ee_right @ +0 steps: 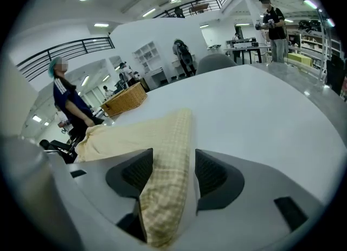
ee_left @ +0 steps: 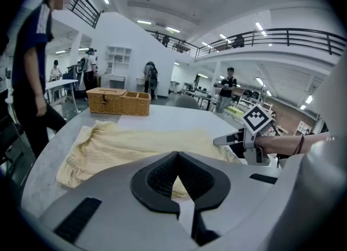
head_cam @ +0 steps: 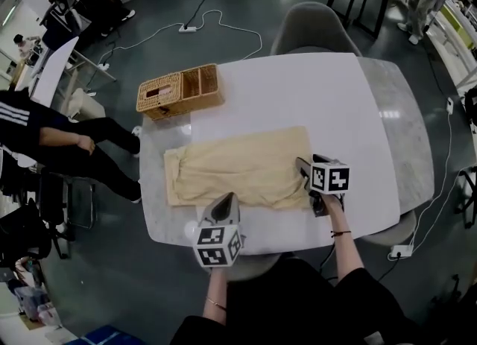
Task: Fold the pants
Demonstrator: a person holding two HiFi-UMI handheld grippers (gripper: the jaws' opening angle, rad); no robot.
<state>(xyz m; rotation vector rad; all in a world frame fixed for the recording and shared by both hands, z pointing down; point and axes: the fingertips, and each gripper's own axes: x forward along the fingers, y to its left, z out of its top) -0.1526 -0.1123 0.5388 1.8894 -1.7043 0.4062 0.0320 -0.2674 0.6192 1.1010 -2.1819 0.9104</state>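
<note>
Looking down on a pale counter with cream checked pants laid flat across it, long side running left to right, nearer the near rim than the far one; finding a wicker basket at the far left corner, apart from the cloth, and a grey chair pushed in at the far side.

Holding the left tongs at the near edge of the pants, about midway along; reading them in the left gripper view as closed, tips of the left tongs met in a point with a fold of the pants caught in the gap behind them.

Holding the right tongs at the right end of the cloth; seeing in the right gripper view the right tongs standing wide, a raised strip of the pants running between the two pads yet not squeezed by them, the rest trailing off left toward the wicker basket.

Noting a person in dark clothes with a white-striped sleeve beside the counter's left end.
</note>
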